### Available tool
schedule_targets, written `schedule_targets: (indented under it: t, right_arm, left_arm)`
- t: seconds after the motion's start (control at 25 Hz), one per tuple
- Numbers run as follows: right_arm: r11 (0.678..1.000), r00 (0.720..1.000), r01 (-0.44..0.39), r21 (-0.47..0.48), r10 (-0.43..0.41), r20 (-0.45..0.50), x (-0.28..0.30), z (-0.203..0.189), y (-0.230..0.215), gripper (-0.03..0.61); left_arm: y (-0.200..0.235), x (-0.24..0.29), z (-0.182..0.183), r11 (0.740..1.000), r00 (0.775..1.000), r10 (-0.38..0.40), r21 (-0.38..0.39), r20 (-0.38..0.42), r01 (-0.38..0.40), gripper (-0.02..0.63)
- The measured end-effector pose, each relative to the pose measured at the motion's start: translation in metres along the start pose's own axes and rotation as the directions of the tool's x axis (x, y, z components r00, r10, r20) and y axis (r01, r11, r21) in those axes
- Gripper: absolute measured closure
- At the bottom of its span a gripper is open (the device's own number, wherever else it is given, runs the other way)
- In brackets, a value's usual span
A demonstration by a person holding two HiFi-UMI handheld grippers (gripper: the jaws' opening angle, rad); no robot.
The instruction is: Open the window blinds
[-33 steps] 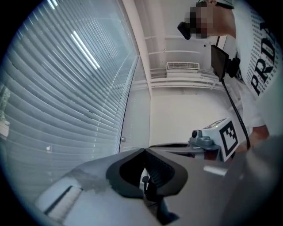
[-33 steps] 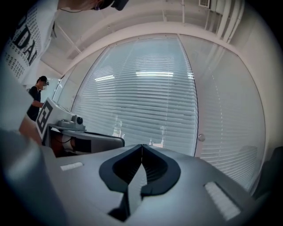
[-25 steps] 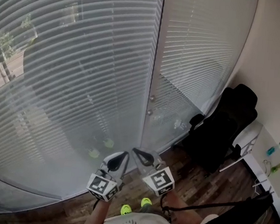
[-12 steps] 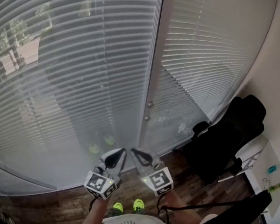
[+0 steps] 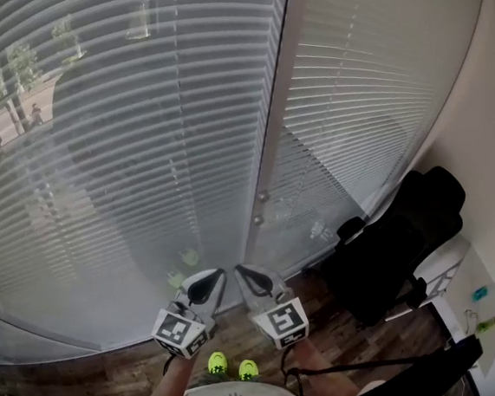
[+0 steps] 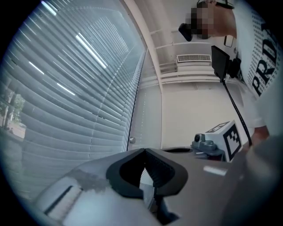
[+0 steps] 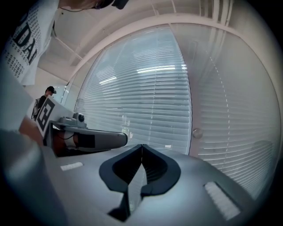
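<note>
White slatted blinds (image 5: 130, 155), black chair (image 5: 400, 242), dark brown plank floor (image 5: 118, 370), neon-yellow shoes (image 5: 217, 365)

We were in what looked like a small office. Slatted window blinds (image 5: 131, 138) covered tall glass running down to a dark wood-plank floor (image 5: 118, 367). A black high-backed swivel chair (image 5: 400, 242) sat in the corner beside a white desk (image 5: 449, 273) with a few small items on it. A long air vent (image 6: 193, 58) was set high up by the ceiling above plain pale walls.
</note>
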State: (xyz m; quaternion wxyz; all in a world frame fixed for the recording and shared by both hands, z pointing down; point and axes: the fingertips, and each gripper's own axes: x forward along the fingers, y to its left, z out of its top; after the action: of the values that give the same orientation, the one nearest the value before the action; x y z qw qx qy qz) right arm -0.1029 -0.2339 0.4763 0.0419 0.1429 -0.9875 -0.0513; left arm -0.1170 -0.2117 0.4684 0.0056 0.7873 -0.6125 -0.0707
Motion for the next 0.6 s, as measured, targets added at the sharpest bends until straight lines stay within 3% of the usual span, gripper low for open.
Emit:
schedule_targets:
  t: [0.36,0.6]
  right_arm:
    - [0.997,0.997,0.079,-0.013,-0.078,0.01,0.038,0.039,-0.018,0.569]
    - [0.993,0.994,0.108,-0.039,-0.108,0.006,0.055,0.031,-0.035,0.568]
  left_arm:
    - [0.038,0.016,0.035,0.998,0.998,-0.065,-0.004,0.011,0.065,0.621]
    - [0.055,0.033,0.025,0.998,0.998,-0.068,-0.003,0.007,0.068,0.621]
